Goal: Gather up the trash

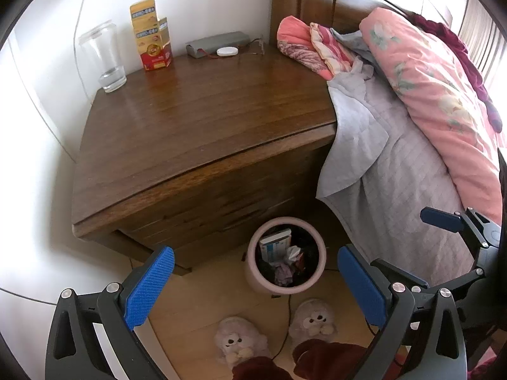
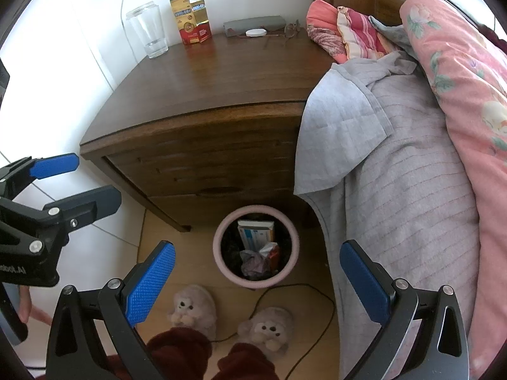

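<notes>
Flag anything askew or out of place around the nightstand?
Grey sheet from the bed is flopped over the nightstand right edge. A black cable trails across the floor by the trash bin. Nothing spilled; the glass is upright.

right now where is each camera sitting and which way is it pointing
Left wrist: rides the left tongs, looking forward and down at the nightstand and bin; the right tongs show at its right edge, slippered feet below.
Right wrist: rides the right tongs, aimed the same way from further right; the left tongs show at its left edge.
Shared: nightstand, bin, glass, yellow boxes, bedding, slippers.
</notes>
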`<state>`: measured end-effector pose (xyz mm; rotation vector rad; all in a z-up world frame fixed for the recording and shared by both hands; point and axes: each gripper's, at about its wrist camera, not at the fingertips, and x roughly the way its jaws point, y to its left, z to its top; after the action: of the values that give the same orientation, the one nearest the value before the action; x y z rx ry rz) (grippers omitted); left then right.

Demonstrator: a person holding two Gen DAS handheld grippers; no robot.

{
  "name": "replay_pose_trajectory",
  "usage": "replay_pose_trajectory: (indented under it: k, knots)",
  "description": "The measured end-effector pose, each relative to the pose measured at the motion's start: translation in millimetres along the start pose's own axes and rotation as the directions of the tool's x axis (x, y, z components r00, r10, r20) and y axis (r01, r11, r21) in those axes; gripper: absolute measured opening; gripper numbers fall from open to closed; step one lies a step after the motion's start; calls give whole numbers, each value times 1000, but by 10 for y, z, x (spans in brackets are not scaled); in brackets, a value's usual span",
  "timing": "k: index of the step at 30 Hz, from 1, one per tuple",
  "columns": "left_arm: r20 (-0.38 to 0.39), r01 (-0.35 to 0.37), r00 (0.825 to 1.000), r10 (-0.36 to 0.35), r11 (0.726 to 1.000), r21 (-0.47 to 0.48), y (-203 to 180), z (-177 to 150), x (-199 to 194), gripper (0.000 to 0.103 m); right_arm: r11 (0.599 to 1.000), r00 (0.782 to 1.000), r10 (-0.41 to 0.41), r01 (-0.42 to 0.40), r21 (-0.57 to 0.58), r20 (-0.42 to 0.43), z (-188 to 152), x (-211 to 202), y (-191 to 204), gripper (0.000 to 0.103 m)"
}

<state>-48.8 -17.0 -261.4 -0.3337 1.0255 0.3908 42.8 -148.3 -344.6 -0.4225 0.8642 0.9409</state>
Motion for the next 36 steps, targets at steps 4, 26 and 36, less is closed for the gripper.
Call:
replay_pose_trajectory:
  k: [4, 26, 36]
  knots:
    - [-2, -7, 1000, 7, 1000, -3, -6, 17, 7, 103, 1000, 1000, 1, -1, 1, -1, -2, 1, -16, 103]
    - [-17, 0, 1000, 0, 1000, 14, -14, 37, 107, 103, 1000, 1000, 0, 0, -8, -19, 32, 47, 13, 103]
    - [-5, -12, 1000, 12, 998, 57, -53, 38, 125, 103, 1000, 1000, -5, 5, -5, -27, 42, 72, 7, 103]
